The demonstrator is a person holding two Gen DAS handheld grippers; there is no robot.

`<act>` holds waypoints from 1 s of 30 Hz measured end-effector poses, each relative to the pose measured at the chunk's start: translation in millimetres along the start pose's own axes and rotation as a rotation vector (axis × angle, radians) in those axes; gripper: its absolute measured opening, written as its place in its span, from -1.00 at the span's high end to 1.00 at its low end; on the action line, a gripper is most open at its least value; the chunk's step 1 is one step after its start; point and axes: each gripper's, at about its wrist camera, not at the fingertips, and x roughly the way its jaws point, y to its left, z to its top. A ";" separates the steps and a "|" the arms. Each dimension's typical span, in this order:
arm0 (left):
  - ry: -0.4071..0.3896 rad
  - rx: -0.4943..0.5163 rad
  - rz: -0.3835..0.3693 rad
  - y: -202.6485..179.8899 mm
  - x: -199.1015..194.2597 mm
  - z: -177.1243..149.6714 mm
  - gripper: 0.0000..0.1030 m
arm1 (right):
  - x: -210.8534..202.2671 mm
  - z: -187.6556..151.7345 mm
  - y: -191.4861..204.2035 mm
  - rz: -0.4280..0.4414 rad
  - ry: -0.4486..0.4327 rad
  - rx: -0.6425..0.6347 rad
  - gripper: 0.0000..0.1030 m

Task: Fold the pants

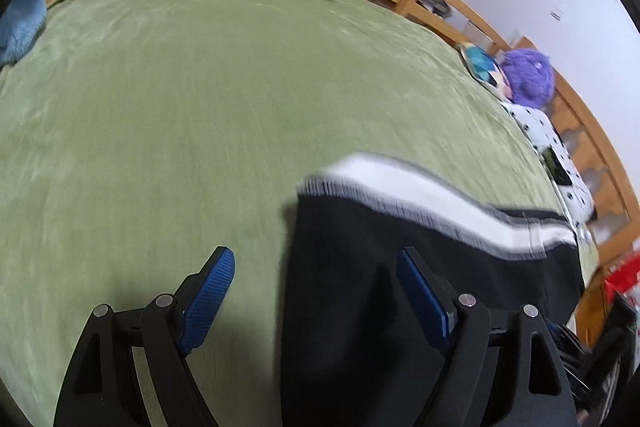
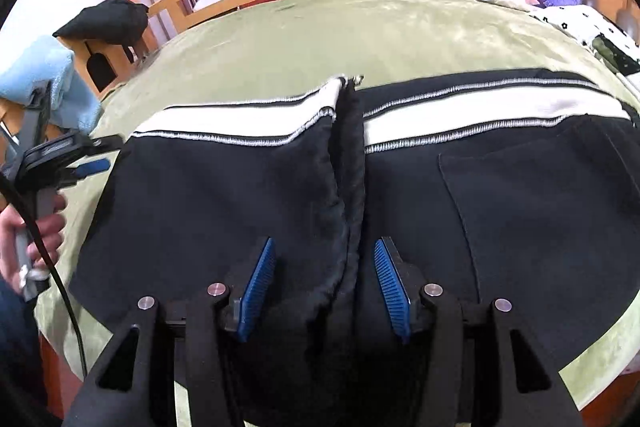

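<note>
Right wrist view: right gripper [image 2: 325,287] over the folded pants [image 2: 224,211], jaws part-open and empty.

Its blue pads straddle the ridge of the fold without pressing it; the pants spread away ahead, long axis running crosswise along the white stripe [image 2: 480,107], on the green bedspread [image 2: 320,27]. Off to the left, the left gripper [image 1: 316,291] stands wide, empty, at the pants' left edge. The right gripper looks nearer the middle fold.

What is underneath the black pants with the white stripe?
The black pants lie spread on the green blanket, which shows on every side around them. What the blanket looks like beneath them is covered, and so is any mattress below.
</note>
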 end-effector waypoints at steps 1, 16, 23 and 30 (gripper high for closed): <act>0.018 0.004 0.024 -0.3 4.5 -9.2 -0.59 | 7.0 -3.3 3.7 -0.019 0.017 -0.012 0.00; 0.115 -0.054 -0.005 5.2 -16.0 -78.7 -0.58 | 53.2 59.0 -17.8 0.045 0.114 0.042 0.43; 0.132 -0.084 -0.074 -0.2 -11.6 -80.6 -0.57 | -4.1 30.8 -21.4 0.062 0.001 0.104 0.19; 0.098 -0.162 -0.093 -6.6 -0.6 -83.1 -0.16 | -21.2 -27.1 -9.6 0.020 -0.009 0.020 0.17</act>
